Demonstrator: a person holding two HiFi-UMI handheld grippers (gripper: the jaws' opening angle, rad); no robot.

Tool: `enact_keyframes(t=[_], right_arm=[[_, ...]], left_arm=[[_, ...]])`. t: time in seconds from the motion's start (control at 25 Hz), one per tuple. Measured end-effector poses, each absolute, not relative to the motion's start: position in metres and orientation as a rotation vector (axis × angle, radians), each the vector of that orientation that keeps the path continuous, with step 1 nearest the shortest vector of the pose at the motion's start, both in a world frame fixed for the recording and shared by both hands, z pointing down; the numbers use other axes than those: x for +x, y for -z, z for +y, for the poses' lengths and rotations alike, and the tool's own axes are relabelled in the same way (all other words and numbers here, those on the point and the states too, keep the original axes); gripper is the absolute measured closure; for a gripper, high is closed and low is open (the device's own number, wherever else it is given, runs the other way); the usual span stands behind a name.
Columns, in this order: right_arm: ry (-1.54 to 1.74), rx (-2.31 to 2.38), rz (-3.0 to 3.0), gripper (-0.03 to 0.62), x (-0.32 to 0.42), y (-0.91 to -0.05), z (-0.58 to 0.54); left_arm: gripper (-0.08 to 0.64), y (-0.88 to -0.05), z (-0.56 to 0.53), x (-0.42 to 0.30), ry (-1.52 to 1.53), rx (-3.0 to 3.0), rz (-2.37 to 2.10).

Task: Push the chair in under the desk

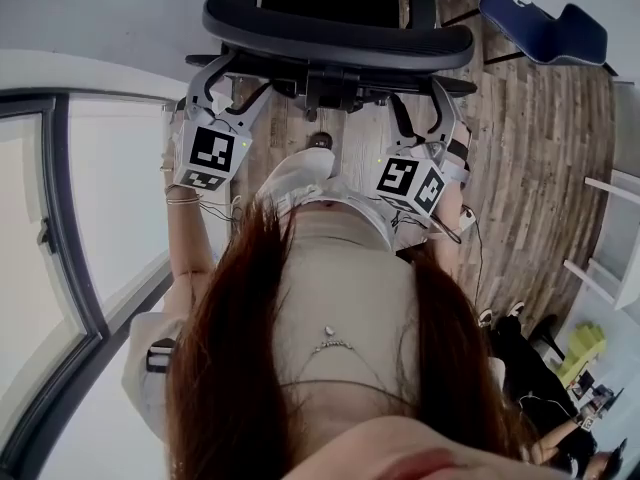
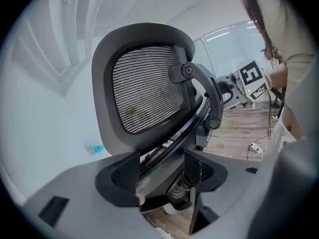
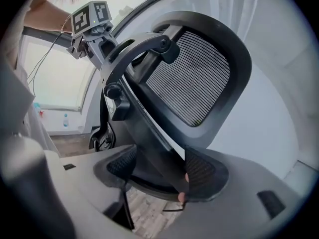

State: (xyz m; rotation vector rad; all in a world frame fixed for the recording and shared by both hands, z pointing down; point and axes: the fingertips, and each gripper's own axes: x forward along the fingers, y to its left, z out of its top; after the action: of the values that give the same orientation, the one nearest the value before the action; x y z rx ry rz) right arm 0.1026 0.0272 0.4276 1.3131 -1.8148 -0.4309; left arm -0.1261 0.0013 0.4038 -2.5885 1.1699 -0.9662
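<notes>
At 10 o'clock the left gripper point(image 1: 222, 83) is clenched on the office chair point(image 1: 340, 36), which stands at 12 o'clock on the wooden floor point(image 1: 540, 148), and at 1 o'clock the right gripper point(image 1: 425, 108) clamps its other side. It is probably heavy but free-rolling, so push on the stiff backrest frame point(image 2: 102, 98), not the yielding mesh point(image 2: 144, 88). The seat faces away toward 12 and the backrest runs 9 to 3

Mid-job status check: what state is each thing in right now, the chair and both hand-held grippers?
chair: upright on the wooden floor, its back turned toward the person.
left hand-held gripper: jaws shut on the chair, at the left side of its back.
right hand-held gripper: jaws shut on the chair, at the right side of its back.
</notes>
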Motion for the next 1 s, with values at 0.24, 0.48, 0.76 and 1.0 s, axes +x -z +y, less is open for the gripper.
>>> enact_keyframes(t=[0.24,0.48,0.76,1.0], right_arm=[[0.408,1.297,-1.815,0.288,0.100,-0.426,0.014],[0.411,1.245,-1.773,0.290,0.097,-0.429,0.001],[0.398,1.253,-1.767,0.299,0.092,-0.427,-0.011],[0.394,1.258,-1.751,0.299,0.090,-0.428,-0.023]], left_arm=[[0.279,-0.404,-0.011,-0.130,0.968,-2.590,1.175],[0.279,-0.404,-0.023,-0.135,0.965,-2.587,1.167],[0.279,-0.404,-0.037,-0.140,0.952,-2.586,1.161],[0.279,-0.404,-0.049,-0.143,0.932,-2.578,1.152]])
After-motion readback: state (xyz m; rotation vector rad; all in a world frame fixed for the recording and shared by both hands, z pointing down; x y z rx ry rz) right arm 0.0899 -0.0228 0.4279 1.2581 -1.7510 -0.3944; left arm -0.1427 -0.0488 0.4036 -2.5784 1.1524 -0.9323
